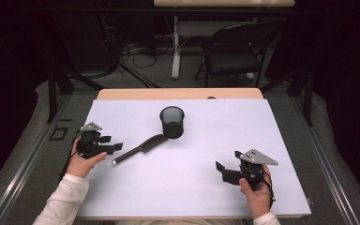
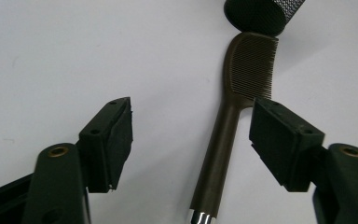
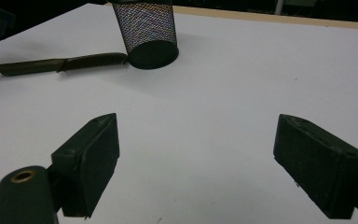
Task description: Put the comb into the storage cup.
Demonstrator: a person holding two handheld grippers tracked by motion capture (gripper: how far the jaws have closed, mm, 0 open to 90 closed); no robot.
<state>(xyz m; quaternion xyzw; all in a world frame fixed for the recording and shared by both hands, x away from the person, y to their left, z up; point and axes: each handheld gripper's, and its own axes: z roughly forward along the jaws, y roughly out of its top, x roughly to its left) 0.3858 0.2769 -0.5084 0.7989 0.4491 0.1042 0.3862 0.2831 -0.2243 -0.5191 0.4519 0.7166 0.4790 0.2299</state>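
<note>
- While the comb [image 1: 139, 148] lies flat beside the mesh cup [image 1: 172, 122], the left gripper [image 2: 191, 135] stands open, pads clear of its handle.
- Well apart, the right gripper [image 3: 196, 158] gapes over bare white sheet [image 1: 225, 140].

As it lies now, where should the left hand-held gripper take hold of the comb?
Probably on the comb's smooth handle, coming from its metal-tipped end, nearest the left hand-held gripper. The comb lies flat with its toothed head against the mesh cup, so that end looks crowded.

no legible text — none anywhere
</note>
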